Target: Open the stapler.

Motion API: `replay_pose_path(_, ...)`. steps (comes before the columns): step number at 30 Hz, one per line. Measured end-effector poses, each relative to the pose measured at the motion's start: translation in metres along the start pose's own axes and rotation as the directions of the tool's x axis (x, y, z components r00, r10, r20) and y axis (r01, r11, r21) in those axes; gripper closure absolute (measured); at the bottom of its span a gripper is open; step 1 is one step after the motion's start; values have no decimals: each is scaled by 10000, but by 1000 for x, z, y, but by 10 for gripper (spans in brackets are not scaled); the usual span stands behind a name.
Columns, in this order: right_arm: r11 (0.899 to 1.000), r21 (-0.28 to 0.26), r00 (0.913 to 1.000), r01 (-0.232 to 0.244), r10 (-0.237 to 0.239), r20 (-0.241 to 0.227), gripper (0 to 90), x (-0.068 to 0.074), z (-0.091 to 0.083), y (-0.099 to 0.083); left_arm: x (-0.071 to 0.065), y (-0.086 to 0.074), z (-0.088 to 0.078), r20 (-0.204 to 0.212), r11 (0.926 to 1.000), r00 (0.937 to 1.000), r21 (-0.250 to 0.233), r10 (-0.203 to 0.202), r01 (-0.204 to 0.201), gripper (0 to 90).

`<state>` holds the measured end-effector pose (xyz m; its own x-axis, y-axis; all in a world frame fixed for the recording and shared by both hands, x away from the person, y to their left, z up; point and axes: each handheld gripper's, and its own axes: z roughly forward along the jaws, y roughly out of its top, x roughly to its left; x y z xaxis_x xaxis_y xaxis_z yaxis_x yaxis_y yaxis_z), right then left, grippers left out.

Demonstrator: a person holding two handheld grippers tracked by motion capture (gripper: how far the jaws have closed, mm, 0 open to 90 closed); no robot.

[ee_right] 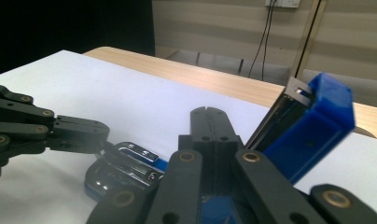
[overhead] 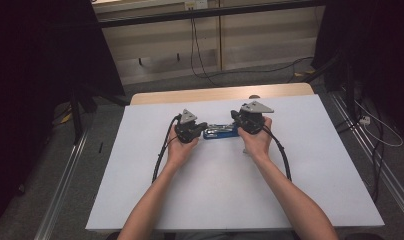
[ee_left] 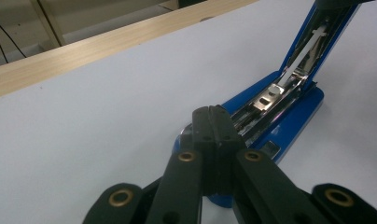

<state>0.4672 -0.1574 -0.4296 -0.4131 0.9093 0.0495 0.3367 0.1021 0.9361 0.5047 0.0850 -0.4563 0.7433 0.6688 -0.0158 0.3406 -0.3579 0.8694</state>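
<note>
Stapler [ee_left: 270, 116] blue, lid swung up, on white table [overhead: 230, 185]. Left gripper [ee_left: 213, 122] closed, empty, at stapler base; right gripper [ee_right: 209, 122] closed, empty.

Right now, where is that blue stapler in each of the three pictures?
High view: the blue stapler lies mid-table between the two hands.
Left gripper view: right of centre, its lid swung up toward the top right.
Right gripper view: base low at left, lid raised at right.
Shared landmark: the table's wooden edge.
</note>
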Motion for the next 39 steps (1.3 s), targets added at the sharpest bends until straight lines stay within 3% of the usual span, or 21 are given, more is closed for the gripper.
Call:
replay_pose_path(29, 9998, 49, 9992, -175, 173, 358, 900, -16, -7, -9, 1, 0, 0, 45, 10000, 10000, -53, -26, 27, 900)
replay_pose_path(39, 9998, 49, 9972, -196, 192, 720, 900, -25, -9, -14, 1, 0, 0, 56, 10000, 10000, -50, -41, 41, 900)
